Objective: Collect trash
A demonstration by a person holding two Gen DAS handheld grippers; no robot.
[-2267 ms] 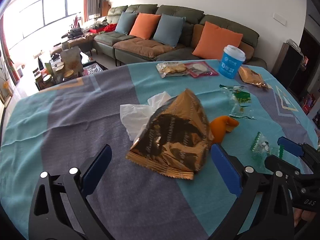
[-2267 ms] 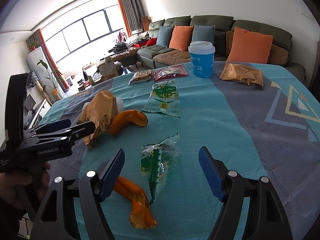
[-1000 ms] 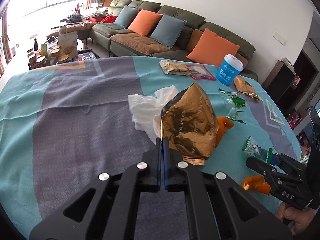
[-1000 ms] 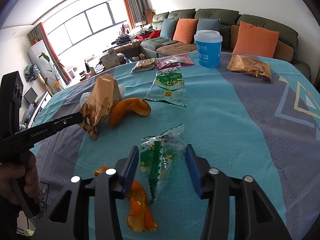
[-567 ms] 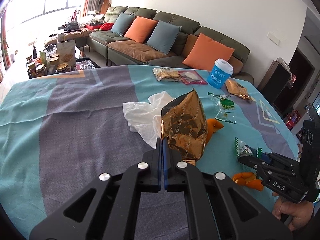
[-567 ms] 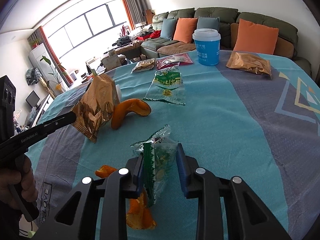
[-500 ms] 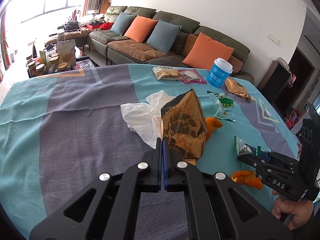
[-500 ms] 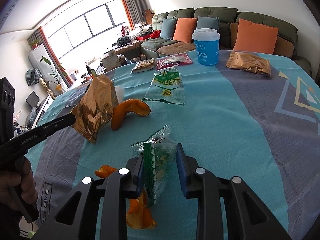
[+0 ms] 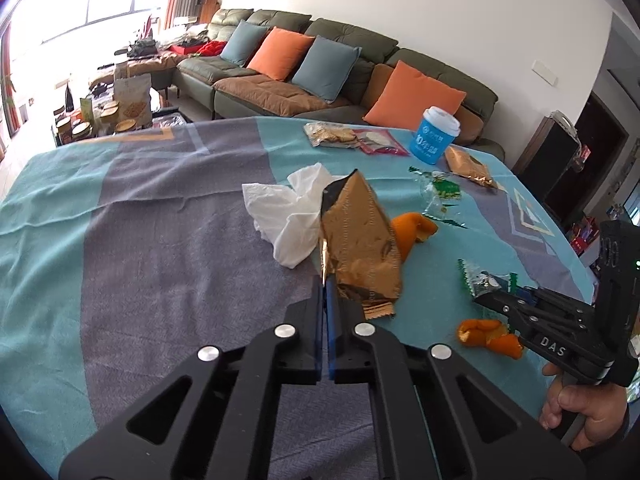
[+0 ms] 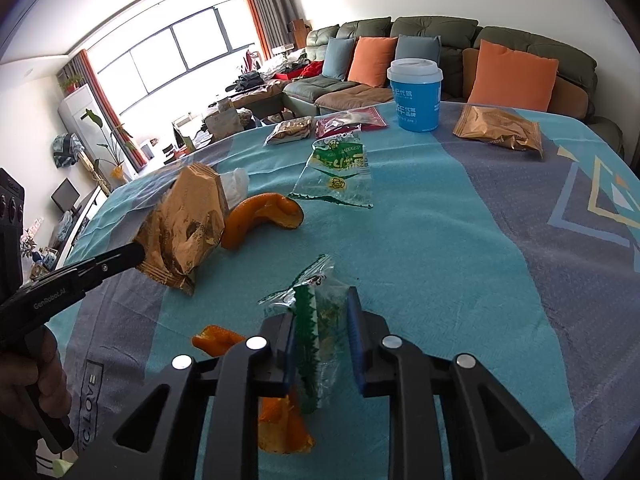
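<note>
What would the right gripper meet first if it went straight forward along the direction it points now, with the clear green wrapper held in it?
Probably the flat green snack wrapper ahead on the tablecloth. The right gripper, shut on the small clear green wrapper, has bare cloth before it. Depth is uncertain.

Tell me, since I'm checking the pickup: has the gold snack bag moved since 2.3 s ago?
Yes. The gold snack bag, then lying flat beside the white tissue, now stands lifted above the tablecloth, its edge pinched in the shut left tool.
</note>
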